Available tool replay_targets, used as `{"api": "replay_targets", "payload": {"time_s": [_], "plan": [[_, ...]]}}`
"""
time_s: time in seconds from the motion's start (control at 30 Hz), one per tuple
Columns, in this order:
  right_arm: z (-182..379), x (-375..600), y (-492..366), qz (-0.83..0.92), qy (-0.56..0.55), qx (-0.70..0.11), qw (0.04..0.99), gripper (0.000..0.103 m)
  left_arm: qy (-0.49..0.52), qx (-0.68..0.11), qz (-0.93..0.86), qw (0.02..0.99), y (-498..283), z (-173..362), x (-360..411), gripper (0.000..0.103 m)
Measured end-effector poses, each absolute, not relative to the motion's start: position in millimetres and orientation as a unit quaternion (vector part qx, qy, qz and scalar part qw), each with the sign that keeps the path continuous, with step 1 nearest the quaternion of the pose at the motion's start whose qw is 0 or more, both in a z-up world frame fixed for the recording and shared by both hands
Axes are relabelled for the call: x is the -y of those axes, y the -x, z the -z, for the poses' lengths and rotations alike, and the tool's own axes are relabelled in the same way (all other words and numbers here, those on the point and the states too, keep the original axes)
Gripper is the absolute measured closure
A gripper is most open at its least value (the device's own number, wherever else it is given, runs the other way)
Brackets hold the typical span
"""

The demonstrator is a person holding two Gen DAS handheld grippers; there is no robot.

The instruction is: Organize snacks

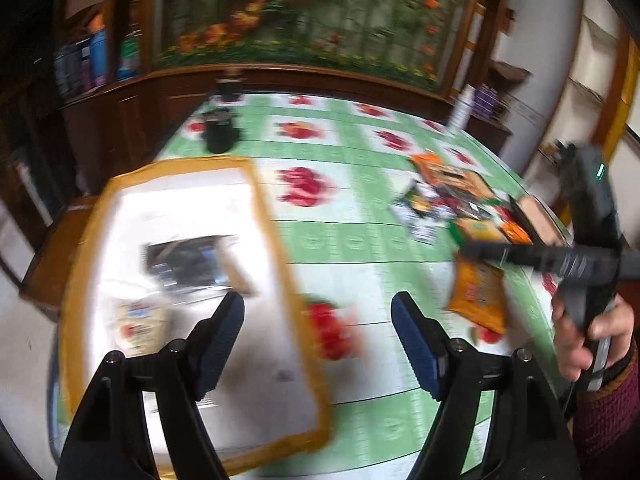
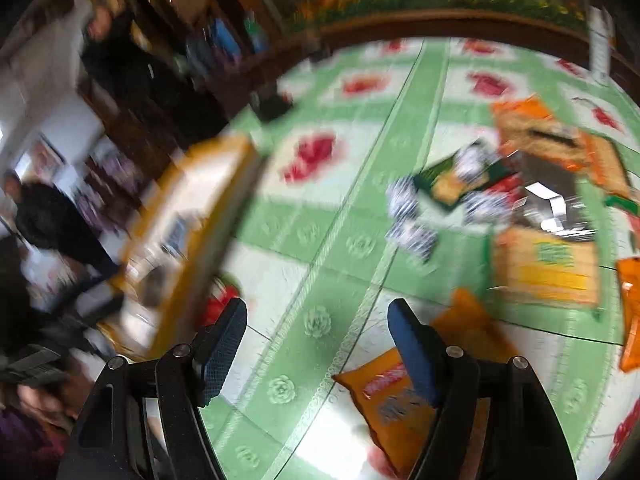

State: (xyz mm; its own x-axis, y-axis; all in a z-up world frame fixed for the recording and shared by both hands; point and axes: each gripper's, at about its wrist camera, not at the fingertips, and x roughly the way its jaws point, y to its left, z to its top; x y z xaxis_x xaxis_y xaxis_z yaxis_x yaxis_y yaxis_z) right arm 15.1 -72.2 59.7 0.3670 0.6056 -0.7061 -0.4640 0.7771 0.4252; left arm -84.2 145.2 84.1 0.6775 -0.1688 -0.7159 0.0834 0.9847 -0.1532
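Note:
A cardboard box (image 1: 280,240) with a white inside lies on the table at the left; a silver packet (image 1: 188,260) and a pale packet (image 1: 140,324) lie in it. My left gripper (image 1: 318,308) is open and empty above the box's right edge. A pile of snack packets (image 1: 456,196) lies at the right. My right gripper (image 2: 316,316) is open and empty above the table, with an orange packet (image 2: 384,400) lying under its right finger. The box (image 2: 208,216) and the pile (image 2: 532,200) also show in the right wrist view. Both views are blurred.
The table (image 1: 352,240) has a green and white cloth with red flowers. A black object (image 1: 218,132) stands at its far left edge and a white bottle (image 1: 462,108) at the far right. Wooden cabinets stand behind. A person in black (image 2: 44,216) stands at the left.

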Motion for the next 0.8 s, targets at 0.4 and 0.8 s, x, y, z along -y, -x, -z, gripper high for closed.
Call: {"api": "replay_targets", "payload": {"time_s": [0.4,0.8], "plan": [[-41,200,-43,-0.148,-0.209,-0.390,0.885,0.016,-0.072,-0.440,0.195,0.874,48,-49,18,0.015],[-34,209,-47,-0.154,-0.211,-0.391,0.882,0.017,-0.091,-0.465,0.171,0.864,17,-7,48,0.018]]}}
